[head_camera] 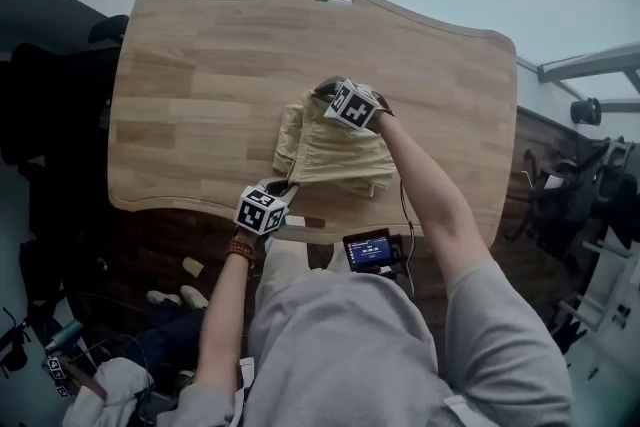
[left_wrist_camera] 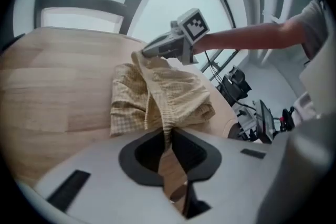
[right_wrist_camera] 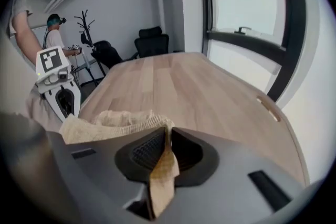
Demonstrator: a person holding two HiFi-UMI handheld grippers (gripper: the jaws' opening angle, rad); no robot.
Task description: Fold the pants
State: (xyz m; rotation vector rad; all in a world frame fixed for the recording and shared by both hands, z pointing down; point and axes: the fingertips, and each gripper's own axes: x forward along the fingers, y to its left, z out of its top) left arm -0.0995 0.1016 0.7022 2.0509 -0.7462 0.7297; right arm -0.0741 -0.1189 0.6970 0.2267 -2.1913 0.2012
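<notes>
The left gripper (left_wrist_camera: 168,132) pinches the near left corner of the tan pants (head_camera: 332,155), which lie bunched mid-table on the wooden table (head_camera: 190,85), toward its near edge. The right gripper (right_wrist_camera: 167,136) is clamped on their far edge.

We list:
- Pants (head_camera: 335,155): pale yellow-tan, with a fine woven check.
- Table (head_camera: 200,65): light wood, its grain striped in planks of slightly differing tone.
- Left gripper (left_wrist_camera: 167,139) and right gripper (right_wrist_camera: 167,136): grey shells with black jaw pads.
- Marker cubes (head_camera: 352,105): black squares on white.
- Shirt (head_camera: 340,345): plain grey.
- Bracelet (head_camera: 240,248): brown-orange.
- Chair (right_wrist_camera: 152,42): black.
</notes>
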